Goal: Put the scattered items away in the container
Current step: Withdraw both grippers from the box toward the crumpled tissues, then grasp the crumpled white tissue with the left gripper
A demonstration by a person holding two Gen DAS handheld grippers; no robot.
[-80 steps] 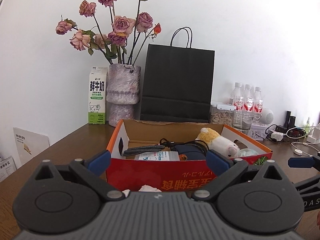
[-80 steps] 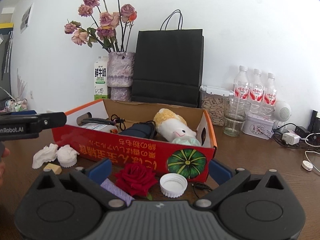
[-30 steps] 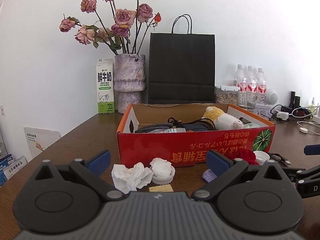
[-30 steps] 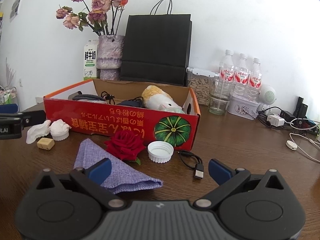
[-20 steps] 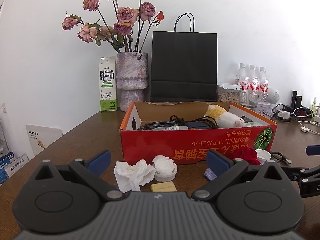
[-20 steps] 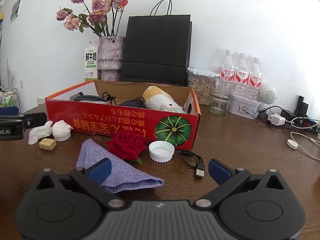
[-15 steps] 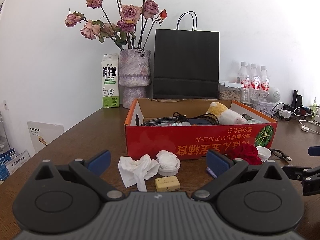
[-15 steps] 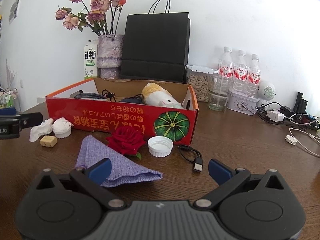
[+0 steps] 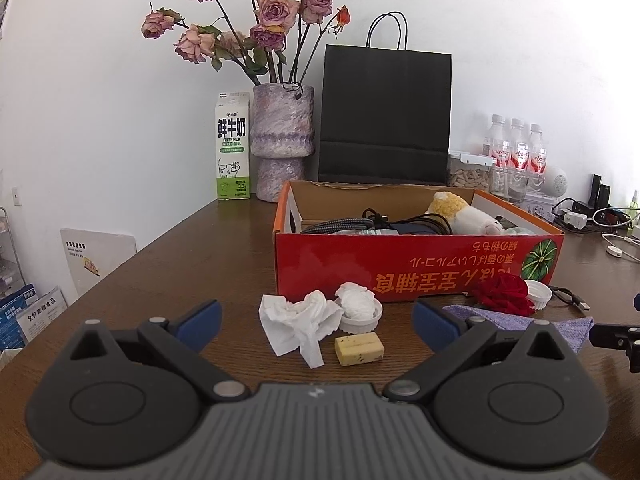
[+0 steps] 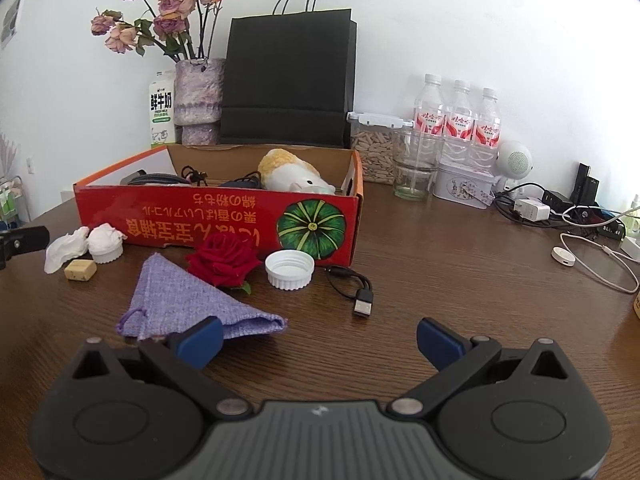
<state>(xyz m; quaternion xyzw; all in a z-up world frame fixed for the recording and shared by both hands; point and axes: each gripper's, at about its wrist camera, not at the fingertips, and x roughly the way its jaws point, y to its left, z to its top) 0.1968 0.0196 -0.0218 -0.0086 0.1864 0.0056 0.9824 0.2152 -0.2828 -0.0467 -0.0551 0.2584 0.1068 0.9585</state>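
Over wooden table (image 9: pixel 180 248), left gripper (image 9: pixel 316 320) and right gripper (image 10: pixel 318 336) hover level, fingers spread, empty.

Tabletop (image 10: pixel 440 264) dark grained wood; box (image 10: pixel 216 216) glossy printed cardboard; pouch (image 10: pixel 180 304) coarse woven cloth; tissue (image 9: pixel 296 320) crumpled paper; cap (image 10: pixel 289 269) ribbed plastic.

Home room, cluttered wooden table (image 10: pixel 440 264) by a white wall.
Dried roses in vase (image 9: pixel 282 140), milk carton (image 9: pixel 233 146), water bottles (image 10: pixel 458 120), chargers (image 10: pixel 532 208).
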